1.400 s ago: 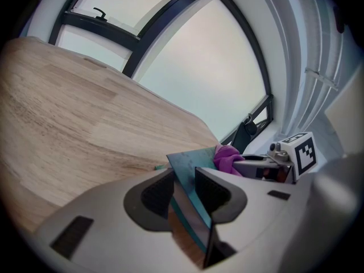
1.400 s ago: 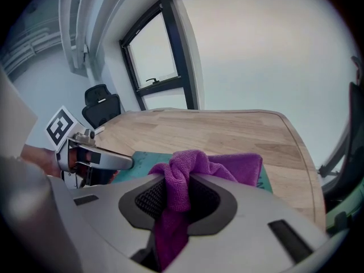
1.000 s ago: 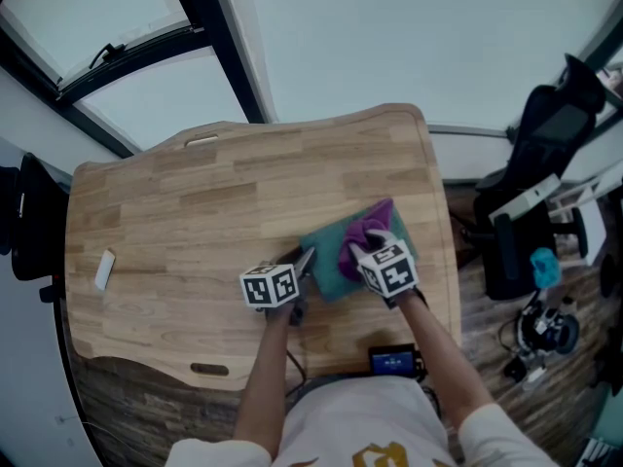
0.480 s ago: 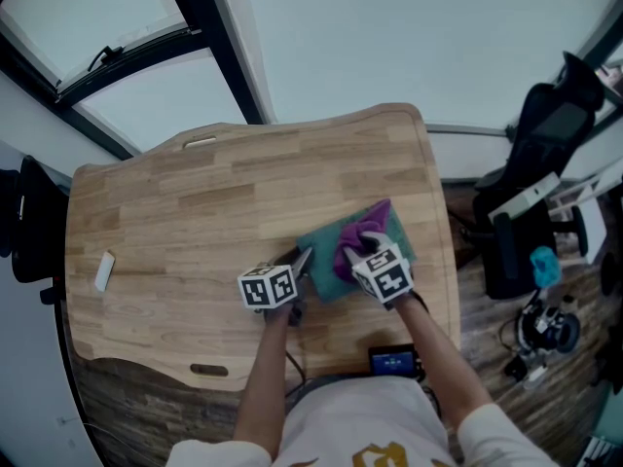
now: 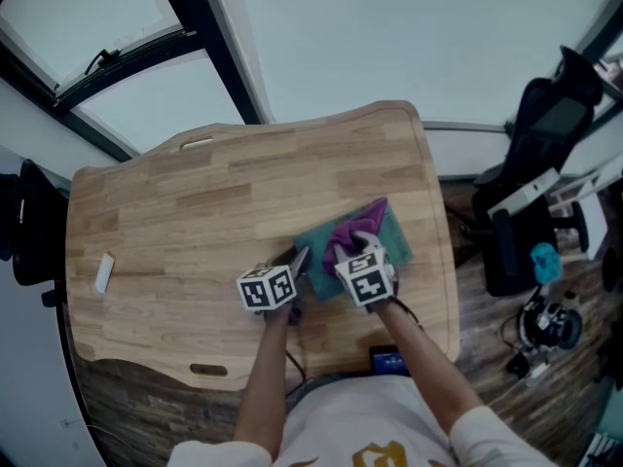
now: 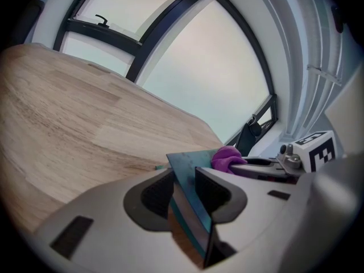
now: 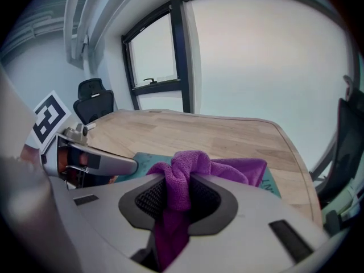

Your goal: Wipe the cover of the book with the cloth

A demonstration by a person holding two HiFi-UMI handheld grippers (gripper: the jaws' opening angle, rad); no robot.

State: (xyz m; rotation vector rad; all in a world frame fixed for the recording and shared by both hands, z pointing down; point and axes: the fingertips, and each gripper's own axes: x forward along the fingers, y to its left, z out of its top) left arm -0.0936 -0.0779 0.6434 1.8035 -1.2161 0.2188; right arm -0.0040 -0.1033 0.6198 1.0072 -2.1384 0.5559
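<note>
While left gripper (image 5: 300, 262) stays clamped on book (image 5: 397, 244) corner, right gripper (image 5: 348, 252), pinching purple cloth (image 5: 353, 229), has slid leftward

A small white object (image 5: 104, 271) lies on the wooden table (image 5: 195, 212).

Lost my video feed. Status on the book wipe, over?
Left tongs clamped on book corner. Right tongs gripping purple cloth, cloth on the cover. Nothing blocking.

Cool, even daylight pours through the windows (image 5: 389, 37) at twelve o'clock, blown out to flat white. The table (image 5: 195, 212) is softly lit, shadows faint. Both gripper views bow hard at the rims, corners vignetted black, the nearest foreground out of focus.
</note>
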